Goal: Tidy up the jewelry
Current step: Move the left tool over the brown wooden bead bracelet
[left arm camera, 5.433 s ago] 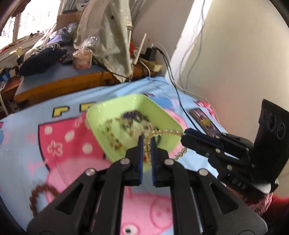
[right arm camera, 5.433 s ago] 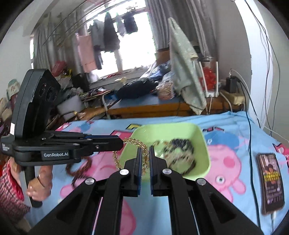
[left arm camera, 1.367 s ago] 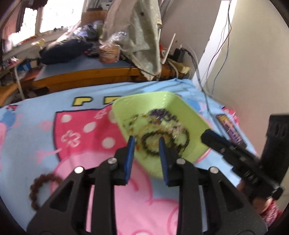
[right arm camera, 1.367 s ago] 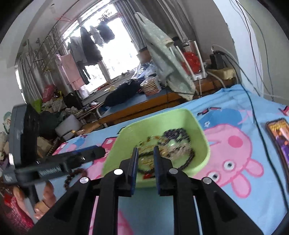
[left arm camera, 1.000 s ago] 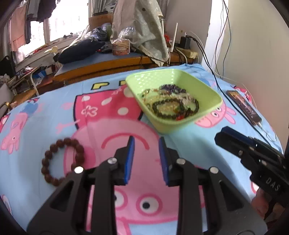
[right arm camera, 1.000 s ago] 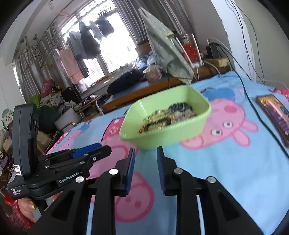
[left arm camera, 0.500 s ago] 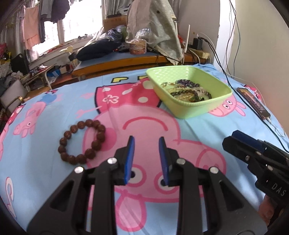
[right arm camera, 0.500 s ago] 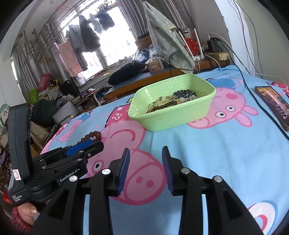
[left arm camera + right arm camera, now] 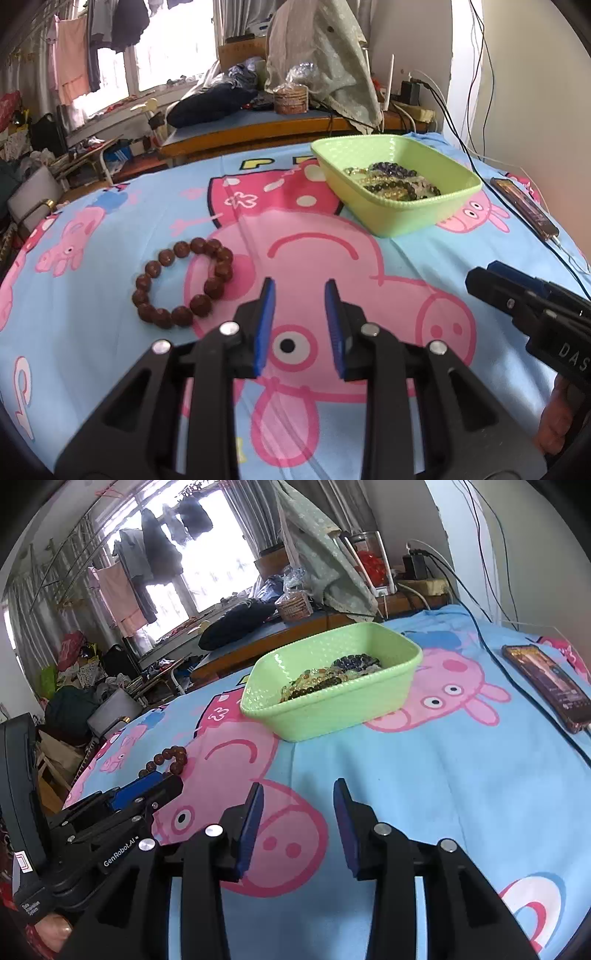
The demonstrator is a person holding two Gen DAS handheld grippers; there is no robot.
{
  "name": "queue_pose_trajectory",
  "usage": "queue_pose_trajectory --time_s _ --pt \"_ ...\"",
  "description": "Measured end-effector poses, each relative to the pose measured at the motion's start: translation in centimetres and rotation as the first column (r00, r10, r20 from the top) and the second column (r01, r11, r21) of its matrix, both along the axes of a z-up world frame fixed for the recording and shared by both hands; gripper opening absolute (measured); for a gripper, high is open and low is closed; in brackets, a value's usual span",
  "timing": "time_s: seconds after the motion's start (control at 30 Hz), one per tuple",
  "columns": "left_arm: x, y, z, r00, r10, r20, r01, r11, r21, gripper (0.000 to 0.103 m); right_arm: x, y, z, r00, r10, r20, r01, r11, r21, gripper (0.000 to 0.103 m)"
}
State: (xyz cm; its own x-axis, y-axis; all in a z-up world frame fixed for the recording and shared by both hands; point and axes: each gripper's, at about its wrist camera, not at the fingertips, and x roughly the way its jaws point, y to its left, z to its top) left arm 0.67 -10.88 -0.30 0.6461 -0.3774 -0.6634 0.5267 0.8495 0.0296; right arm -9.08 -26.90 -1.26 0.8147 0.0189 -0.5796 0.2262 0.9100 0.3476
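A brown wooden-bead bracelet (image 9: 153, 269) lies flat on the blue cartoon sheet, just left of my left gripper (image 9: 299, 291), which is open and holds nothing. The green basket (image 9: 399, 218) stands further back on the right with several beaded pieces (image 9: 395, 182) heaped inside. In the right wrist view the same basket (image 9: 332, 716) sits ahead of my right gripper (image 9: 299, 790), whose jaws are opening with nothing between them. The bracelet (image 9: 171, 755) shows there partly behind the left gripper (image 9: 162, 782). The right gripper (image 9: 480, 277) reaches in at the right edge of the left wrist view.
A phone (image 9: 546, 683) on a dark cable lies at the sheet's right side, near the wall. Behind the bed stands a cluttered wooden desk (image 9: 258, 125) with bags, cloth and chargers. A person's hand (image 9: 554, 417) holds the right gripper's handle.
Both grippers have drawn back from the basket toward the near side of the bed, and the brown bracelet has come into view. The right jaws have spread wider.
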Motion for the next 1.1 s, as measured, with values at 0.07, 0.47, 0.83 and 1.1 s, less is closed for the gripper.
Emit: queue_pose_trajectory --time_s 0.07,0.47,0.83,1.1 --pt "0.0 0.1 0.1 1.0 0.002 0.005 -0.002 1.0 -0.002 0.026 0.1 0.2 0.0 1.0 0.003 -0.003 -0.003 1.0 -0.002 0.011" --pt "-0.4 0.4 0.5 0.999 0.012 0.042 -0.011 1.0 -0.008 0.026 0.4 0.6 0.1 1.0 0.001 -0.015 -0.001 1.0 -0.004 0.012" --pt "0.6 2.7 1.3 0.999 0.043 0.032 -0.042 0.998 -0.038 0.026 1.5 1.2 0.2 0.999 0.038 -0.027 -0.039 0.999 -0.014 0.012" --pt "6.3 11.0 1.5 0.972 0.219 -0.085 -0.226 0.97 -0.087 0.027 2.9 2.7 -0.5 0.993 0.098 -0.059 -0.099 0.995 -0.015 0.012"
